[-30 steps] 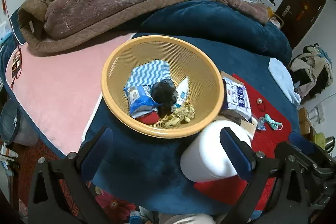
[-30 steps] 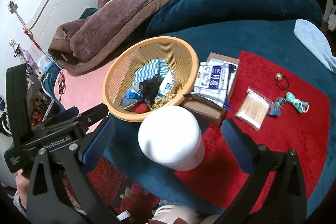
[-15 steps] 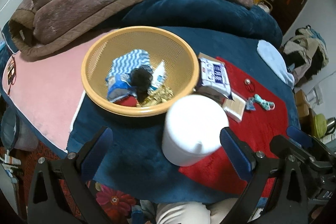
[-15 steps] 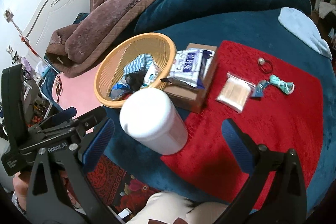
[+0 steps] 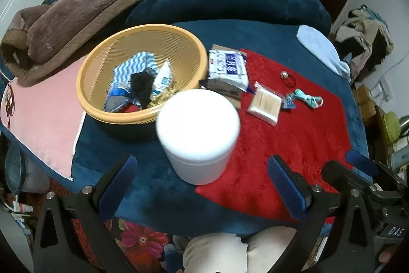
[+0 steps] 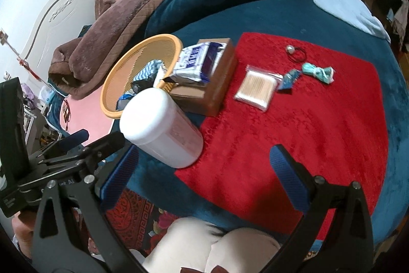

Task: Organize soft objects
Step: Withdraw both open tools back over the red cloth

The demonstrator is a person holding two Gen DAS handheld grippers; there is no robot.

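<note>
Both our grippers hang with jaws spread wide and nothing between them: the left gripper [image 5: 202, 186] sits at the bottom of its view, and the right gripper [image 6: 204, 173] likewise at the bottom of its own. Compared with a second ago, both views have pulled back and swung toward the right of the bed, so the white jar [image 5: 198, 134] has slid from the lower right of the left view to its centre, and the red mat [image 6: 306, 124] now fills much of the right view. The basket [image 5: 87, 63], earlier central, now lies in the upper left of the left view, already holding a striped cloth [image 5: 133, 65], a black bundle [image 5: 143, 86] and a few packets. We judge from this shift that we are turning from the basket toward what is left outside it. Those pieces lie on the mat: a tissue pack [image 6: 196, 62] resting on a brown box [image 6: 217, 83] touching the basket's rim, a bag of swabs [image 6: 255, 88] at centre, a teal tie [image 6: 318, 72] just beside it to the right, and a hair band [image 6: 296, 53] above. A pale blue cloth [image 6: 347, 9] lies apart at the upper right. The jar stands upright at the mat's near left corner, between us and the basket, so any carry back must pass around it.
</note>
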